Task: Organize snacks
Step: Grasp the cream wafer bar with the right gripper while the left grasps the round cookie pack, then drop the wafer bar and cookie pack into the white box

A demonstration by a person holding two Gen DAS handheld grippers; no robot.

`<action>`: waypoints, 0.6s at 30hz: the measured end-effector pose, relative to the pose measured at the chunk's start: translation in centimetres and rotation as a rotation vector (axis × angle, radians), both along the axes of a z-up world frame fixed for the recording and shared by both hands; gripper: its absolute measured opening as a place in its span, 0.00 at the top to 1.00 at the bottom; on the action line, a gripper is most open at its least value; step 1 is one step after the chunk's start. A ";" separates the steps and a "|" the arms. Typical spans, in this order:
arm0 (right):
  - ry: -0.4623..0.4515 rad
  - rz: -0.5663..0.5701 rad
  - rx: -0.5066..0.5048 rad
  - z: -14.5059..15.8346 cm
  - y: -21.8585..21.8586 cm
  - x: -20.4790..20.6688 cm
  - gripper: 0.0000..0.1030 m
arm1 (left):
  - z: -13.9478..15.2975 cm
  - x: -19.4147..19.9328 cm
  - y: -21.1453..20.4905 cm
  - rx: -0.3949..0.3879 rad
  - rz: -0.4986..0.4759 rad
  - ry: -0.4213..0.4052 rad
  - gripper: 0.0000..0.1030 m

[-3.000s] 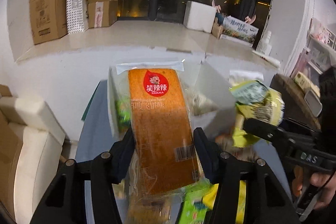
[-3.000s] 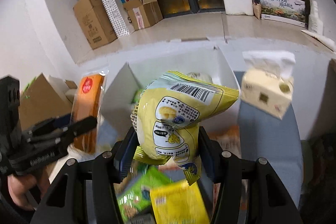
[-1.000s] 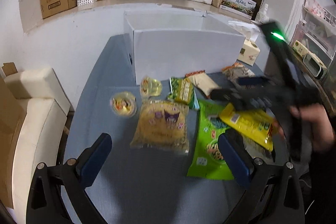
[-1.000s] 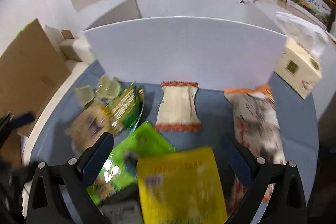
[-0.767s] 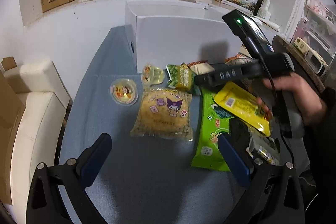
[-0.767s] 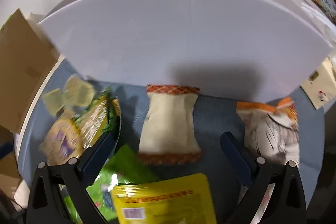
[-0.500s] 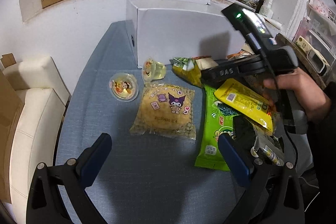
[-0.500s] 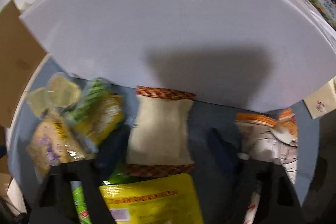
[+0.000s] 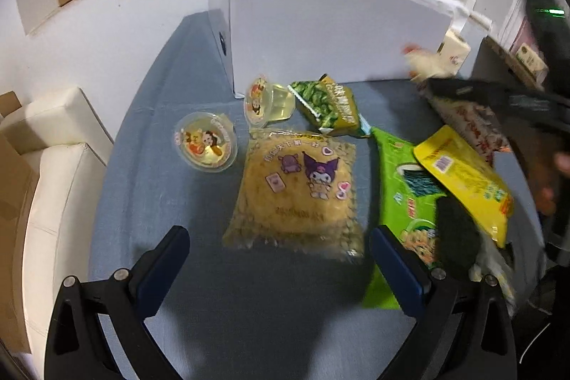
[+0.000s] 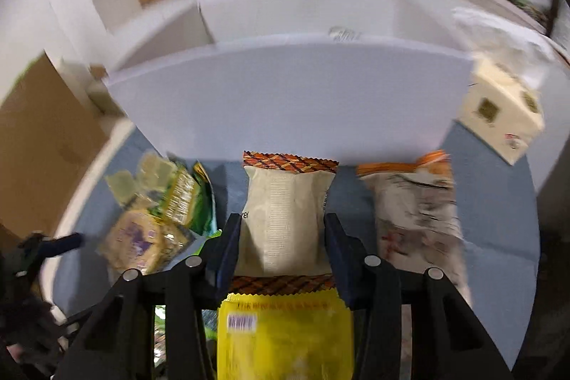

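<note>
bench (image 9: 149, 116) | white box (image 10: 285, 102) open at 12 o'clock | right gripper (image 10: 281, 237) clamped on cream packet (image 10: 285, 212) just before the box wall: pick step; next, lift it over the wall into the box | left gripper (image 9: 281, 259) spread wide, empty, above cookie bag (image 9: 299, 194)

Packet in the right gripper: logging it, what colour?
Cream packet with orange plaid ends, clearest in the right wrist view.
</note>
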State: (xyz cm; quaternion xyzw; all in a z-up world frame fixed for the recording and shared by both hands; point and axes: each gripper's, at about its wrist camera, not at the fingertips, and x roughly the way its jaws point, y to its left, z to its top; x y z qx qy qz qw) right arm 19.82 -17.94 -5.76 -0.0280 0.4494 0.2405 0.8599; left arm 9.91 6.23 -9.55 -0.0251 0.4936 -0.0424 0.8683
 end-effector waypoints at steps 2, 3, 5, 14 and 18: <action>-0.027 -0.018 0.049 1.3 -1.6 -1.4 0.51 | -0.5 1.0 -0.2 0.011 -0.016 0.021 0.00; -0.032 -0.021 0.077 1.8 -2.3 -2.0 0.51 | -0.7 1.3 -0.3 0.007 -0.024 0.032 0.00; -0.044 -0.021 0.110 2.7 -3.4 -3.4 0.51 | -1.2 2.1 -0.5 -0.009 -0.041 0.051 0.01; -0.072 -0.003 0.166 4.0 -2.1 -6.4 0.51 | -0.6 4.7 -1.5 0.039 -0.073 0.037 0.26; -0.066 0.000 0.183 3.6 -2.2 -7.4 0.51 | 0.1 3.7 -1.3 -0.028 -0.082 0.016 0.26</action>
